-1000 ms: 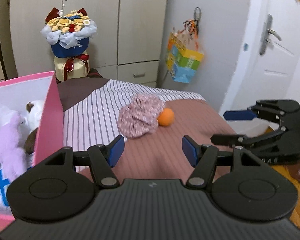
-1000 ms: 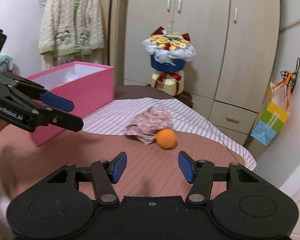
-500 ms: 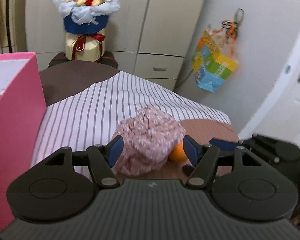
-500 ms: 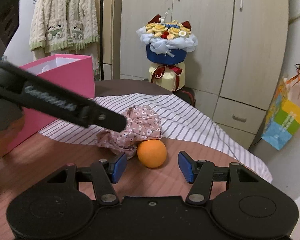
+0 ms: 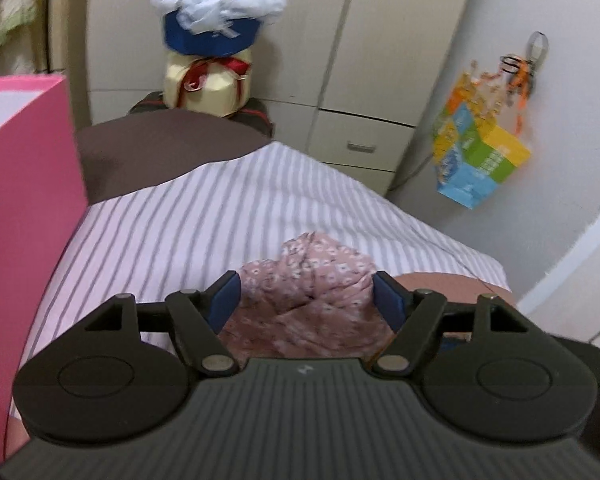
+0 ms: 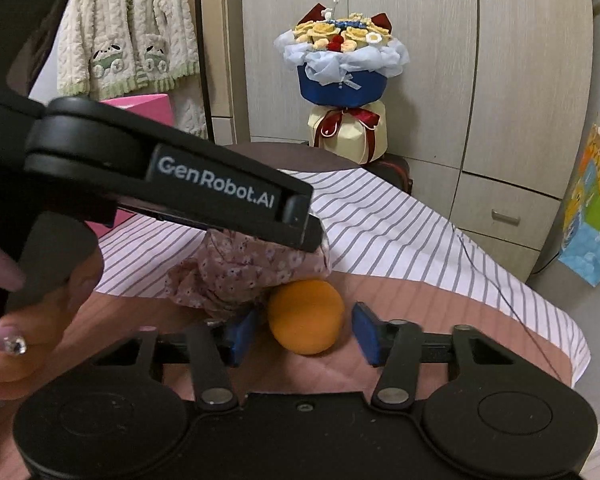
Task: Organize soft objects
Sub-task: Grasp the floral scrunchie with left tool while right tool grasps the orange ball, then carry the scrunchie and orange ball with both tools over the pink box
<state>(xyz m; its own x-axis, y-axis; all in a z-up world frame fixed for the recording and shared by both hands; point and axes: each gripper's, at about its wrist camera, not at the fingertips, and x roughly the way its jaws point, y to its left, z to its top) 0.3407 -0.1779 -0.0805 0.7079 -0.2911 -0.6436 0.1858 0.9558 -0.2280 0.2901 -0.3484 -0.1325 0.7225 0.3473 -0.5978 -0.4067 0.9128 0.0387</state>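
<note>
1. The left claw (image 5: 306, 300) straddles the crumpled floral cloth (image 5: 312, 304) on the bed (image 5: 220, 216), its jaws opening, blue pads not pressing the fabric.
2. The right claw (image 6: 300, 334) brackets the orange ball (image 6: 306, 316), jaws closing with a gap still beside the right pad.
3. The ball touches the cloth's edge.
4. A pink box (image 5: 24, 208) stands at the left.

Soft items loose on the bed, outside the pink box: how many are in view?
2. A floral fabric bundle lies at the striped sheet's edge, between the left gripper fingers. An orange ball sits beside it, between the right gripper fingers. More may be hidden behind the grippers.
</note>
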